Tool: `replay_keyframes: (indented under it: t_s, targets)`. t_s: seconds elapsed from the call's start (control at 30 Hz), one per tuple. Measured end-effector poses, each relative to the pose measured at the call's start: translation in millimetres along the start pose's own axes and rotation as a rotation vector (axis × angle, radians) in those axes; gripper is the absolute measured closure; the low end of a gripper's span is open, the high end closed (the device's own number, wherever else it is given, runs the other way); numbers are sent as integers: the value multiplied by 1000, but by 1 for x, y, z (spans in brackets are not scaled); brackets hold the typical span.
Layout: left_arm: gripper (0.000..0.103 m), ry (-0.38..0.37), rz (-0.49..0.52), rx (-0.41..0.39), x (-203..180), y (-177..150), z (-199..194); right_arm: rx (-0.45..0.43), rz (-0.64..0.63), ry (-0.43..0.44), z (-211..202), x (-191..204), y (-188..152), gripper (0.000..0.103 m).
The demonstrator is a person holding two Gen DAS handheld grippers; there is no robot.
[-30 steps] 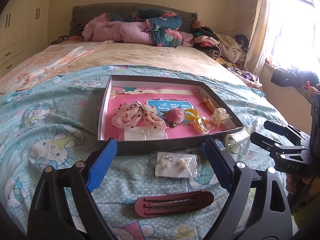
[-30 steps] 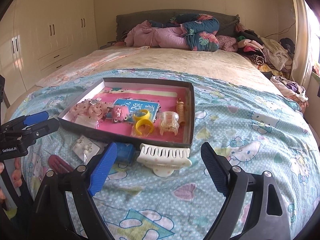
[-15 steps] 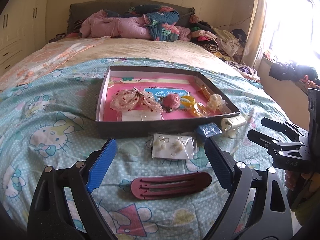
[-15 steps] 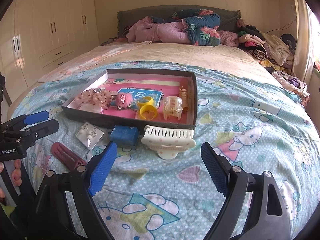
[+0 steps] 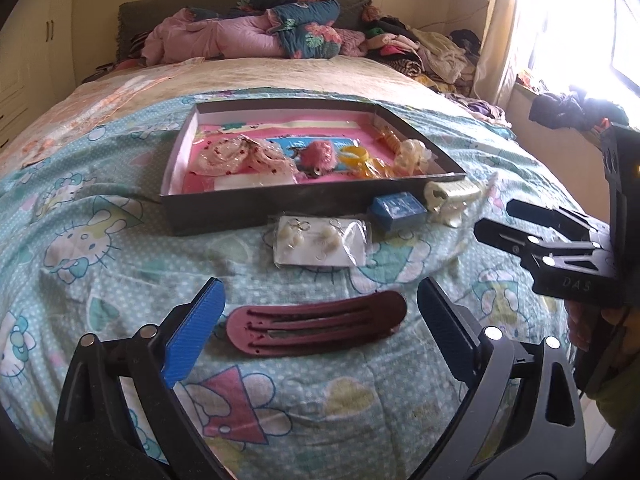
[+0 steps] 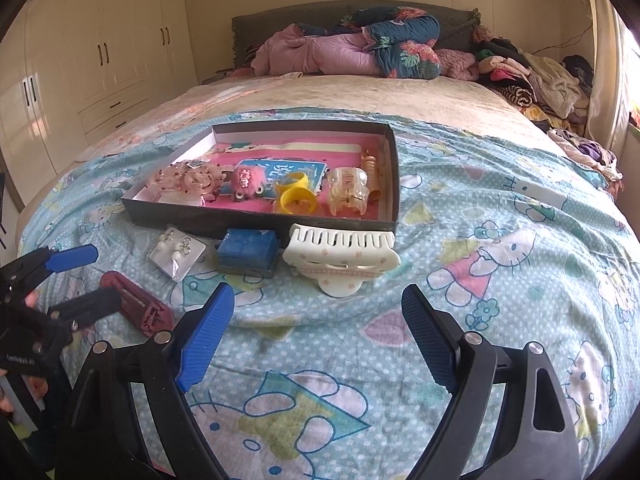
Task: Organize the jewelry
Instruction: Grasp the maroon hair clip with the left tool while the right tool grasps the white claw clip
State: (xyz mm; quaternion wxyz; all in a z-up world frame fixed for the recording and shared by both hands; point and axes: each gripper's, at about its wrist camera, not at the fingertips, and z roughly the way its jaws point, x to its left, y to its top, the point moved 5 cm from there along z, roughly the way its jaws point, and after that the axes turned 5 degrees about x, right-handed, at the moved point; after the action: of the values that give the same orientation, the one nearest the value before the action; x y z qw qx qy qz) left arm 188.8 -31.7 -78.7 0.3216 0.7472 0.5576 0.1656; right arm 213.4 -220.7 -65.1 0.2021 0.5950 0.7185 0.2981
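Note:
A dark shallow box (image 5: 256, 210) (image 6: 256, 224) with a pink floor lies on the bed and holds several hair pieces. In front of it lie an earring card (image 5: 320, 240) (image 6: 176, 252), a small blue box (image 5: 396, 210) (image 6: 248, 252) and a cream claw clip (image 5: 452, 196) (image 6: 340, 256). A maroon hair clip (image 5: 316, 328) (image 6: 136, 304) lies nearest, between the fingers of my left gripper (image 5: 320, 332), whose jaws are opening; the pads stand clear of its ends. My right gripper (image 6: 320, 332) is open and empty, just short of the claw clip.
The bed carries a light blue cartoon quilt (image 6: 480, 240). Folded bedding (image 6: 360, 52) and piled clothes (image 6: 532, 76) sit at the headboard. Wardrobes (image 6: 80, 64) stand to the left, a bright window (image 5: 580, 20) to the right.
My left gripper has dropped back and down from the earring card, so the maroon hair clip now lies between its fingers, which stand a little wider. The right gripper has barely shifted.

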Motion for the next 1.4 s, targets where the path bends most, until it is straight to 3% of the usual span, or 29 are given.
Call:
replay_keyframes:
  t_s: [0.67,0.77,0.8,0.9,1.03,1.27,1.4]
  targets:
    - [14,42,119,102,-27,-11,41,10,54,-10,14,-26,0,20]
    - [28,56,138,100,-27,-10,43,14,60,-19,20,-30,3,20]
    - [38,66,139,102,-26,-9,44,18,64,-23,22,-32,3,20]
    - [42,43,122,112,-23,-8,47,28,85,-11,30,-33,7,20]
    - [57,26,152,100,-28,-7,44,35,100,14,39,-29,11,20]
    - [69,-15,146,77,-27,-4,36,38,111,25,49,-21,19,20]
    - [71,-31,132,68,-25,-3,33,42,131,27,54,-22,22,20]
